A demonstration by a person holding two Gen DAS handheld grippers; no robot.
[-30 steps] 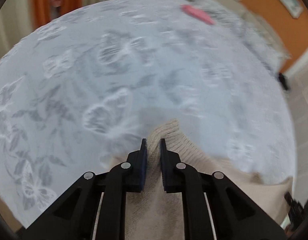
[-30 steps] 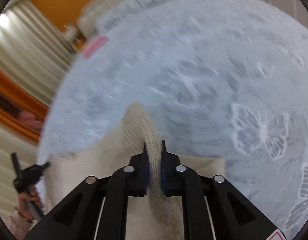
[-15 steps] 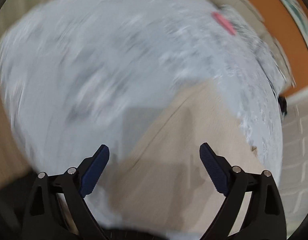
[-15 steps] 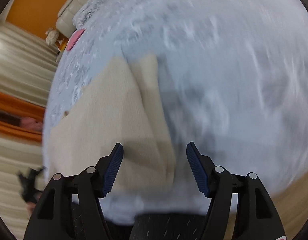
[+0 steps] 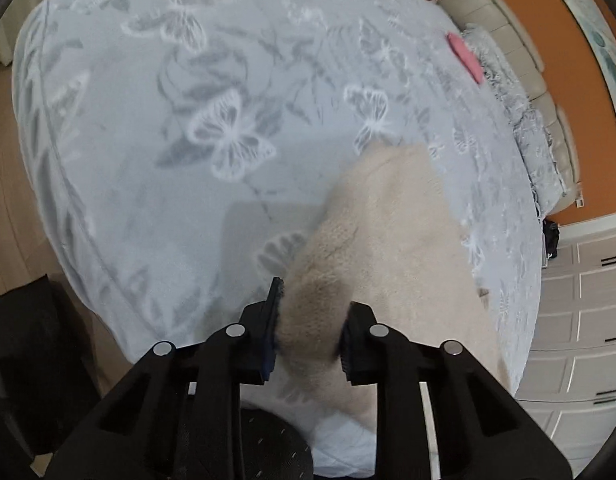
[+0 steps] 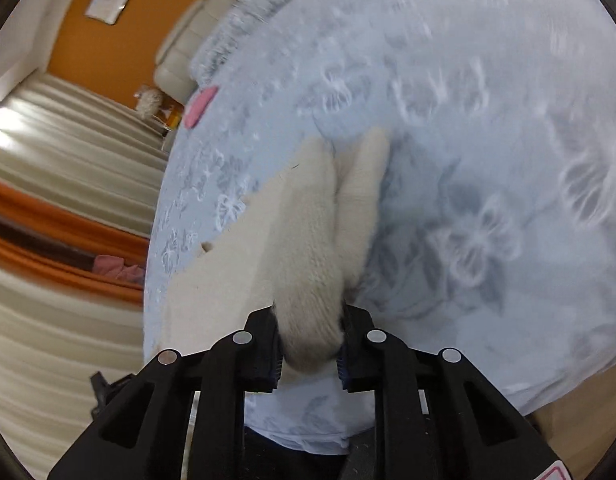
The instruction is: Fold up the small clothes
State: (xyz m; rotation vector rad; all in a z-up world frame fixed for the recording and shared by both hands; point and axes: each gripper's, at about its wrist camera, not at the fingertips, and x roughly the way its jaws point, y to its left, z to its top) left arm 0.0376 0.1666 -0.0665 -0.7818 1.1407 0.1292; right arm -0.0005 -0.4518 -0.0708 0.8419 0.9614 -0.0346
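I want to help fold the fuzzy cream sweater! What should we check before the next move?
1. Left hand-held gripper has just closed on a bunch of the sweater: ok.
2. Right hand-held gripper has just closed on the sweater too: ok.
3. Each grip holds only sweater, not the bedspread: cannot tell.
4. Bare bedspread ahead for laying the fold: ok.
5. Pink thing lies far from the sweater: ok.

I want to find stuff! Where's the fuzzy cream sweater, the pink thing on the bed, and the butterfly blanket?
cream sweater (image 5: 391, 216): left wrist view, on its flat middle.
pink thing (image 5: 464, 56): left wrist view, on its centre, near the bed's far edge.
butterfly blanket (image 5: 228, 136): left wrist view, on a white butterfly print.
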